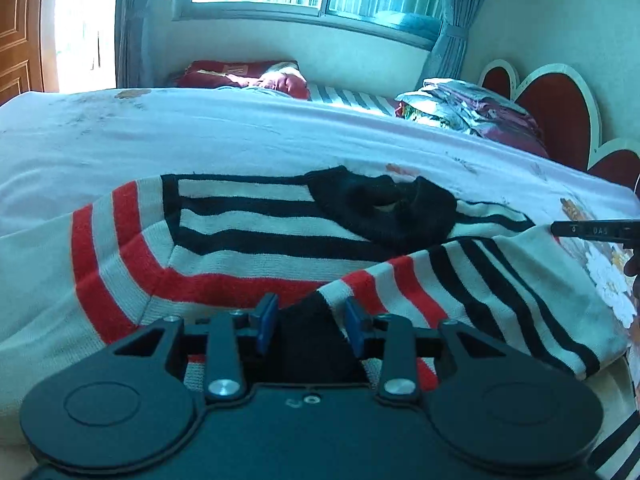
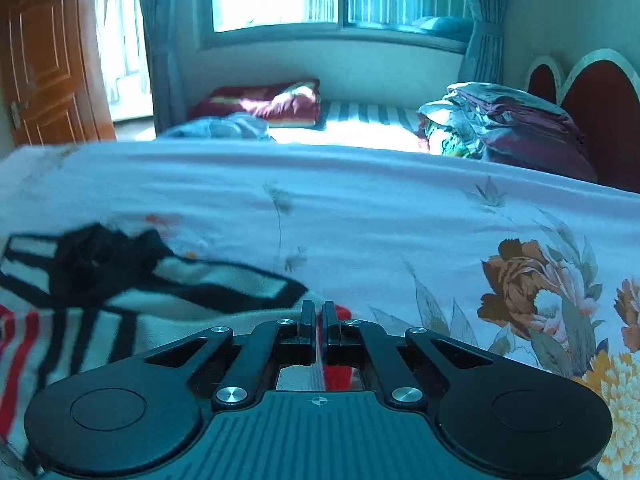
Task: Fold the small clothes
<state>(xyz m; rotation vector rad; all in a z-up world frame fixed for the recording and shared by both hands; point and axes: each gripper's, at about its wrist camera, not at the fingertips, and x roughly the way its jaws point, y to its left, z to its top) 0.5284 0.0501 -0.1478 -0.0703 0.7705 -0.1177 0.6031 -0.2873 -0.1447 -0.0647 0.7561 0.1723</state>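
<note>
A small knit sweater [image 1: 248,240], white with black and red stripes and a black collar, lies on the bed. One sleeve is folded across its front. My left gripper [image 1: 310,312] stands with its blue pads apart around the sleeve's black cuff [image 1: 308,340]. My right gripper [image 2: 319,316] is shut at the sweater's [image 2: 160,300] right edge, with red and white knit showing under its fingers; a grip on the cloth cannot be confirmed. Its tip shows at the right edge of the left wrist view [image 1: 592,232].
The bed sheet [image 2: 360,216] is pale pink with a flower print at the right. Folded bedding [image 2: 512,120] is stacked at the far right by the red heart-shaped headboard [image 2: 600,96]. A red blanket [image 2: 264,100] lies under the window. A wooden door [image 2: 44,64] stands at the left.
</note>
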